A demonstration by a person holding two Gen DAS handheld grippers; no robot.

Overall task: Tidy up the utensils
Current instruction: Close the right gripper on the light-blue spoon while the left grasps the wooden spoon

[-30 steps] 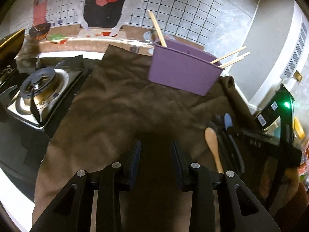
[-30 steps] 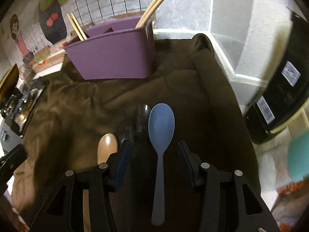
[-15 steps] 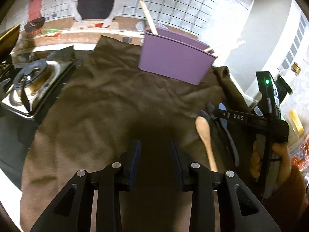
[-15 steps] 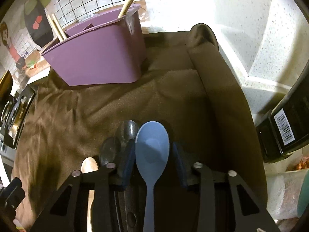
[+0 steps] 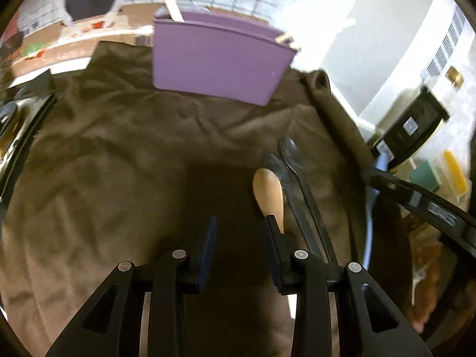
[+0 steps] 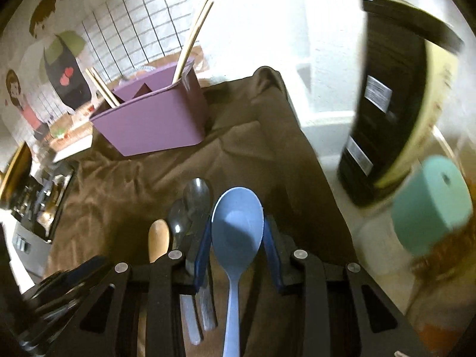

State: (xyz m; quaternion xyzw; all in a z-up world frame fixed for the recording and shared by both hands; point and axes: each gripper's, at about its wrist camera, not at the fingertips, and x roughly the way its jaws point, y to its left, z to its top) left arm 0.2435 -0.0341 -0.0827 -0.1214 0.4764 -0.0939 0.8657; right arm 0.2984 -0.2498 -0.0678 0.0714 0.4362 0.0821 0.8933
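Observation:
My right gripper is shut on a blue plastic spoon and holds it lifted above the brown cloth; the spoon's handle also shows in the left wrist view. A purple utensil caddy with wooden chopsticks stands at the back of the cloth, also in the left wrist view. A wooden spoon and two metal spoons lie on the cloth. My left gripper is open and empty, low over the cloth, just left of the wooden spoon.
A black bottle with labels and a teal-lidded container stand to the right off the cloth. A gas stove is at the left edge. A tiled wall with cartoon stickers is behind the caddy.
My right gripper has closed on the blue spoon and lifted it off the cloth. My left gripper has shifted right, toward the wooden spoon.

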